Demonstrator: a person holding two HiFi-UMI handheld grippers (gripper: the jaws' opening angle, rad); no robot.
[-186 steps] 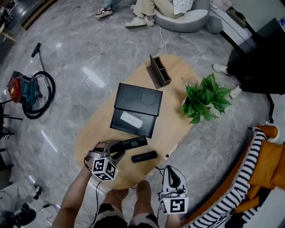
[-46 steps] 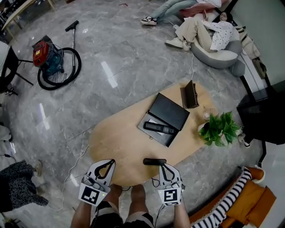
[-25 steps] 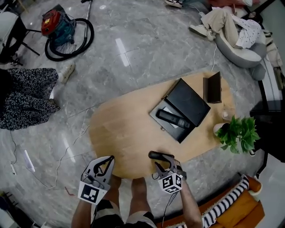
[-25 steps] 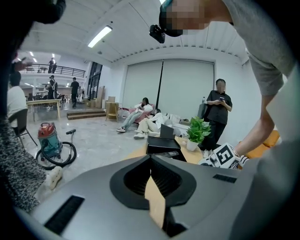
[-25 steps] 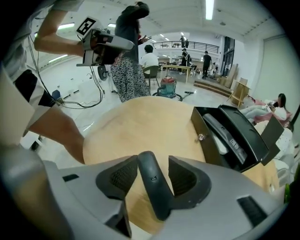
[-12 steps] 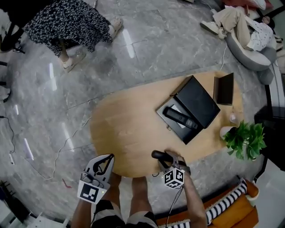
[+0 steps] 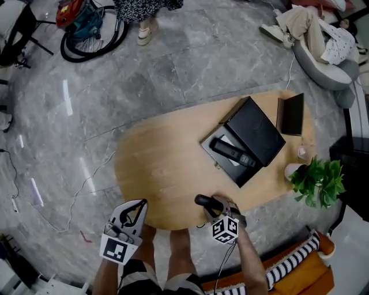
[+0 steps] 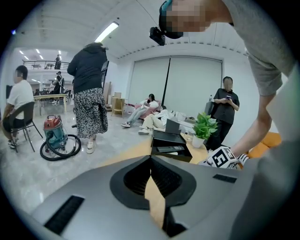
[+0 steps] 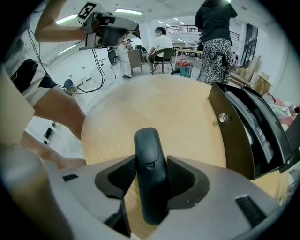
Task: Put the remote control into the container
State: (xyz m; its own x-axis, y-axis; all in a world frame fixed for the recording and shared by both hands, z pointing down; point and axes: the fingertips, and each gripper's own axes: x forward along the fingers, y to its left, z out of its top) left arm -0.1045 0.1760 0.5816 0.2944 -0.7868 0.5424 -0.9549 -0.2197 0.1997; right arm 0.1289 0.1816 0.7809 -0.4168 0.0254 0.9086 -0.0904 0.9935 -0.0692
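Note:
A black remote (image 7: 200,200) lies at the near edge of the oval wooden table (image 7: 161,167). My right gripper (image 7: 209,204) reaches around it. In the right gripper view this remote (image 9: 149,164) lies back-side up between the wide jaws, with a sliver of gap at the right pad, so my right gripper (image 9: 150,173) is open. The black container (image 7: 253,131) stands open at the far right, with another black remote (image 7: 232,152) in its tray. My left gripper (image 7: 137,205) hangs off the table's near left, shut and empty, its tips (image 8: 151,161) together.
A potted plant (image 7: 317,180), a small glass (image 7: 301,152) and a black holder (image 7: 290,114) stand at the table's right end. A vacuum cleaner (image 7: 86,23) and a walking person (image 7: 144,11) are on the floor beyond. Someone reclines on a beanbag (image 7: 314,34).
The right gripper has come forward around the black remote at the table's near edge. A person in a patterned skirt has walked across the floor toward the vacuum. The left gripper stays put.

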